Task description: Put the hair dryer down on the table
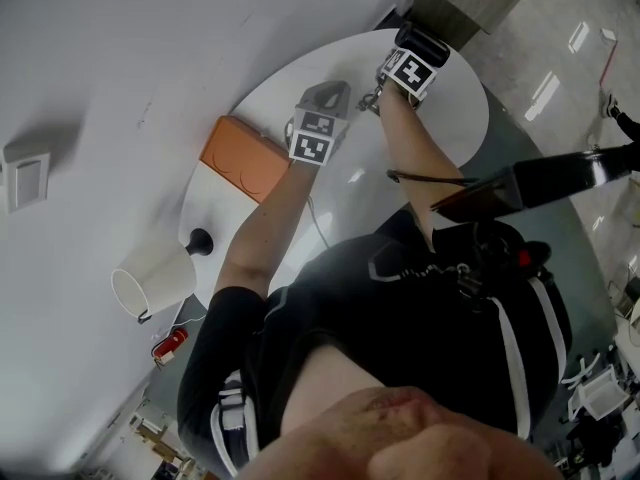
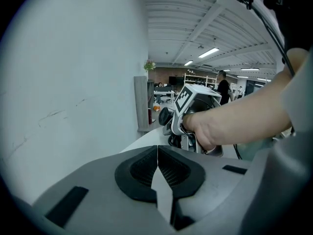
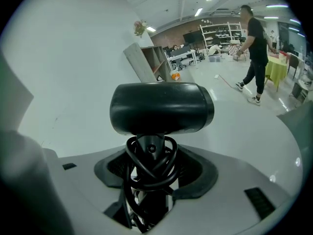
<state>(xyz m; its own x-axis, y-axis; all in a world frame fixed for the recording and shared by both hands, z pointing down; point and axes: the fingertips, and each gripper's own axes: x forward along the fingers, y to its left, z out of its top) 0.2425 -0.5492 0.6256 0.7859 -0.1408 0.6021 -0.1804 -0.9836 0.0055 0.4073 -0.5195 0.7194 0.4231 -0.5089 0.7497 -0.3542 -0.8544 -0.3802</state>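
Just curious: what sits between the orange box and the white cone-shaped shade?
A small black knob-shaped thing on the white table; the head view shows it.

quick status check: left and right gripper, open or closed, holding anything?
Left gripper: closed, nothing between the jaws.
Right gripper: closed on the hair dryer, at its cord-wrapped handle.

The hair dryer (image 3: 161, 107), in my right gripper (image 3: 151, 180), is over the table (image 1: 452, 128). My left gripper (image 1: 324, 98) is just left of it, with a box (image 1: 240, 154) on the table further left.
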